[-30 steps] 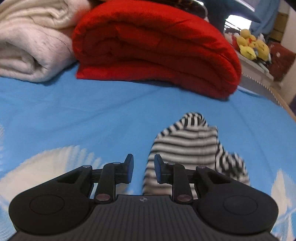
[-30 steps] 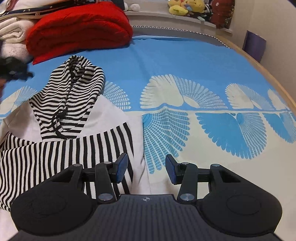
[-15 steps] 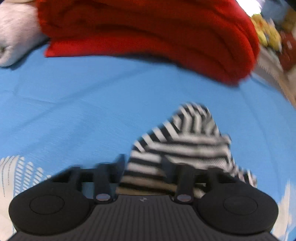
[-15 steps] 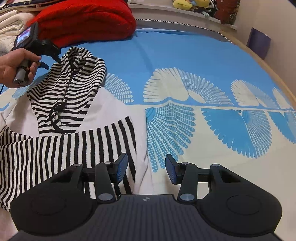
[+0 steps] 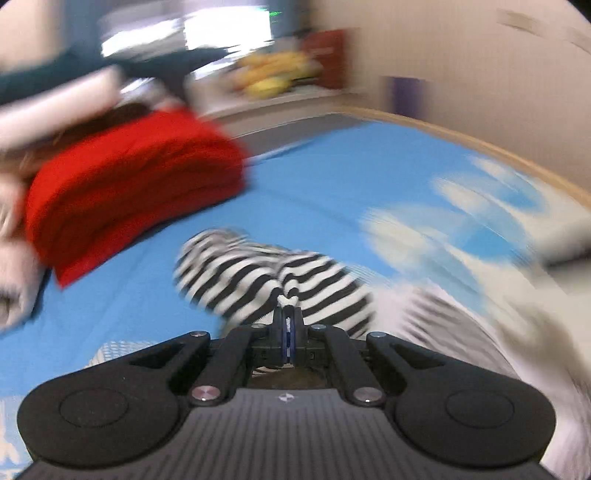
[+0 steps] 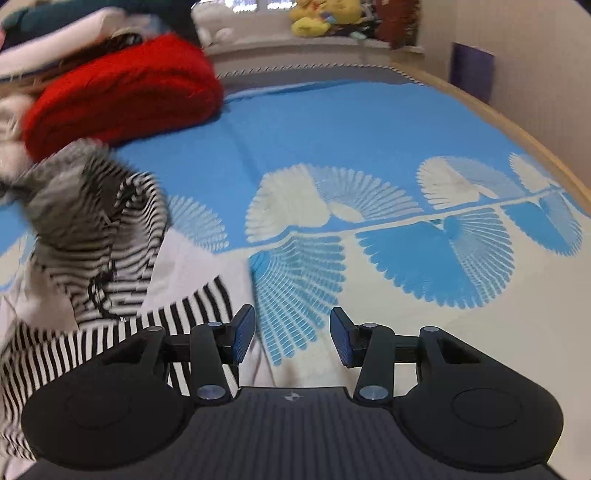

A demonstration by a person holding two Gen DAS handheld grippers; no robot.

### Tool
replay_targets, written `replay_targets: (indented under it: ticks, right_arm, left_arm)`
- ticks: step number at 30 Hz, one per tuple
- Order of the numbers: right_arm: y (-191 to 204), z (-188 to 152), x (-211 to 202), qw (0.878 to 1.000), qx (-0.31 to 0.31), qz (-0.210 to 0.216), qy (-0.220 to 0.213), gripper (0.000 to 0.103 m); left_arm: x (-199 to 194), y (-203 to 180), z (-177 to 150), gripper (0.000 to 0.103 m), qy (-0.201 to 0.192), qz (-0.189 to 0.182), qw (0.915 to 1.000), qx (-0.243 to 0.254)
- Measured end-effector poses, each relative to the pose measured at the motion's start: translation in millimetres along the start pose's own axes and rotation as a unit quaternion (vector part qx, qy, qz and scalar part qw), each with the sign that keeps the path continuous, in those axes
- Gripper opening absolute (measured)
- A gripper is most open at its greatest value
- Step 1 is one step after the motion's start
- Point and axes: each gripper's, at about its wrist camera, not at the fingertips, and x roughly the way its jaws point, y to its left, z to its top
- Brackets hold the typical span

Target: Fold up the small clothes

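A small black-and-white striped hoodie with white panels lies on the blue bed cover. In the left wrist view my left gripper (image 5: 289, 314) is shut on a pinch of its striped hood (image 5: 258, 273), which bunches up in front of the jaws; the picture is blurred. In the right wrist view the hood (image 6: 92, 206) is lifted and smeared at the left, and the hoodie's striped body (image 6: 110, 339) lies at the lower left. My right gripper (image 6: 291, 338) stands open over the hoodie's right edge with nothing between its fingers.
A folded red blanket (image 6: 122, 92) and white bedding (image 6: 11, 147) are stacked at the back left of the bed. Yellow plush toys (image 6: 317, 14) sit on a ledge behind. The bed's wooden edge (image 6: 517, 129) curves along the right, near a wall.
The left gripper went from open beside the hood to shut on it, then swung fast to the right and up, dragging the hood. The right gripper stayed open and barely shifted.
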Motion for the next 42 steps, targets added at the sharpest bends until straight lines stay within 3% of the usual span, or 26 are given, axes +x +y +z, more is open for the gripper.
replay_targets:
  ticks: [3, 6, 8, 9, 11, 12, 13, 14, 16, 20, 23, 25, 28, 32, 36, 37, 38, 39, 41, 42]
  right_arm:
    - [-9.1, -3.1, -16.2, 0.999, 0.024, 0.005, -0.024, 0.047]
    - [-15.9, -9.2, -30.0, 0.998, 0.045, 0.020, -0.039, 0.047]
    - [-19.3, -13.1, -35.6, 0.997, 0.057, 0.036, -0.041, 0.047]
    - [-19.4, -14.4, -36.5, 0.996, 0.062, 0.044, -0.038, 0.047]
    - [-18.2, -17.1, -36.5, 0.995, 0.078, 0.063, -0.029, 0.047]
    - [-16.4, -18.3, -35.8, 0.994, 0.084, 0.069, -0.025, 0.047]
    - [-14.0, -19.1, -35.1, 0.993, 0.088, 0.074, -0.022, 0.047]
    - [-10.9, -19.9, -33.3, 0.993, 0.091, 0.078, -0.017, 0.047]
    - [-3.0, -20.4, -30.9, 0.992, 0.093, 0.083, -0.009, 0.047]
    - [7.9, -20.6, -29.5, 0.987, 0.109, 0.115, 0.015, 0.048]
    - [9.0, -25.4, -19.8, 0.976, 0.139, 0.158, 0.059, 0.052]
    - [10.0, -30.8, -9.6, 0.967, 0.156, 0.177, 0.095, 0.053]
    - [16.3, -40.8, 2.3, 0.950, 0.189, 0.208, 0.137, 0.053]
    - [37.6, -53.9, 12.2, 0.933, 0.195, 0.240, 0.182, 0.053]
    - [49.2, -60.1, 18.3, 0.920, 0.214, 0.259, 0.201, 0.051]
    - [47.6, -60.0, 17.0, 0.917, 0.225, 0.264, 0.197, 0.047]
    - [42.8, -58.8, 15.4, 0.914, 0.237, 0.269, 0.190, 0.028]
    - [36.7, -58.1, 14.0, 0.909, 0.251, 0.277, 0.184, 0.003]
    - [15.6, -55.0, 9.4, 0.902, 0.280, 0.284, 0.168, 0.004]
    - [5.6, -52.8, 6.2, 0.904, 0.282, 0.279, 0.157, 0.004]
  left_arm:
    - [-63.6, -50.3, -56.9, 0.001, 0.036, -0.062, 0.9965, 0.041]
    - [-97.4, -75.2, -108.7, 0.004, 0.087, -0.104, 0.9904, 0.024]
    - [-111.9, -65.6, -130.5, 0.010, 0.080, -0.077, 0.9933, -0.033]
    - [-114.7, -55.4, -136.3, 0.013, 0.074, -0.061, 0.9918, -0.085]
    - [-110.9, -26.8, -145.1, 0.033, 0.057, -0.022, 0.9776, -0.202]
    - [-106.7, -15.4, -150.1, 0.039, 0.051, 0.005, 0.9637, -0.262]
    - [-100.7, -8.3, -152.4, 0.052, 0.051, 0.018, 0.9536, -0.296]
    - [-92.0, -3.0, -152.7, 0.060, 0.054, 0.022, 0.9460, -0.319]
    - [-74.4, 1.2, -149.9, 0.065, 0.050, 0.019, 0.9421, -0.331]
    - [-44.4, 4.3, -160.2, 0.065, 0.073, 0.008, 0.9278, -0.366]
    - [-29.2, 10.4, -161.2, 0.065, 0.094, 0.008, 0.9297, -0.356]
    - [-23.1, 10.4, -170.4, 0.058, 0.107, 0.004, 0.9232, -0.369]
    - [-27.4, 5.8, -175.5, 0.010, 0.102, -0.007, 0.9192, -0.380]
    - [-54.5, -7.6, -155.9, 0.006, 0.045, -0.010, 0.9329, -0.357]
    - [-87.1, -44.2, -130.3, 0.006, -0.024, -0.117, 0.9459, -0.302]
    - [-90.6, -58.4, -126.5, 0.006, -0.024, -0.157, 0.9479, -0.276]
    - [-91.1, -71.6, -125.0, 0.007, -0.016, -0.197, 0.9473, -0.252]
    - [-89.7, -85.9, -125.0, 0.008, 0.000, -0.231, 0.9469, -0.224]
    - [-81.9, -110.8, -129.9, 0.017, 0.052, -0.269, 0.9474, -0.165]
    - [-78.9, -116.1, -134.0, 0.019, 0.069, -0.267, 0.9498, -0.148]
